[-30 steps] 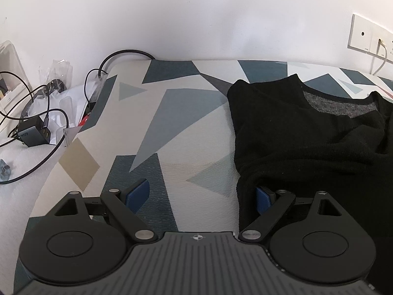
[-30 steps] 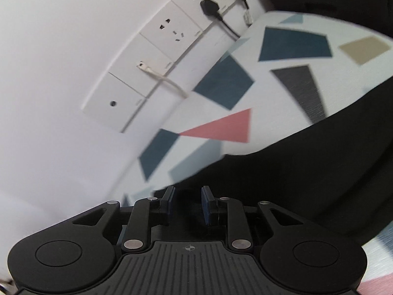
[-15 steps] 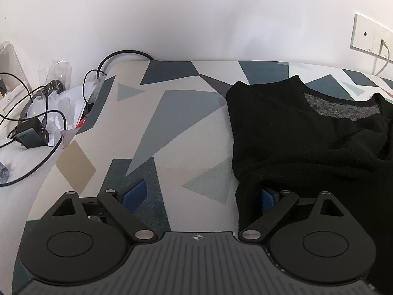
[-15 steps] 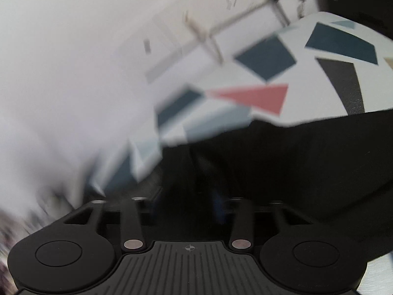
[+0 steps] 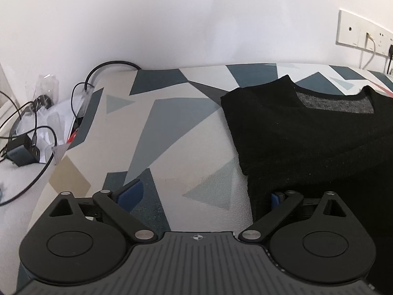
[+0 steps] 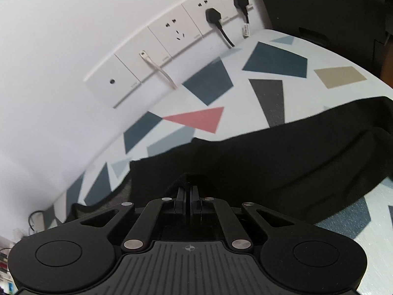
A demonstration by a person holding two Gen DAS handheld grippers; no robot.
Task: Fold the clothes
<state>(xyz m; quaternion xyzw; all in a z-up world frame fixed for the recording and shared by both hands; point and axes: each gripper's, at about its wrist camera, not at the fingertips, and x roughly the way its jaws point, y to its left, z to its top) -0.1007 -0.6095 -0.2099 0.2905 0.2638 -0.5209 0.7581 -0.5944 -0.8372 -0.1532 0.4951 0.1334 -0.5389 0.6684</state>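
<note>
Left gripper (image 5: pixel 203 195), lower frame, jaws opening wide w/ nothing between; black sweater (image 5: pixel 319 142) sits centre-right on patterned cover (image 5: pixel 172 127). Right gripper (image 6: pixel 188 191) pinches a fabric ridge (thin bite): could slip if tugged.

Wall: we see plain white wall (image 5: pixel 172 19) behind the table.
Table: our table (image 5: pixel 172 123) wears a cloth of blue, grey, tan and pink shapes on white.
Sockets: we count a row of white sockets (image 6: pixel 172 32) just above the table edge, two with black plugs (image 6: pixel 212 14).
Left side: we see black cables (image 5: pixel 36 132) and a charger (image 5: pixel 21 153) beside the table.
</note>
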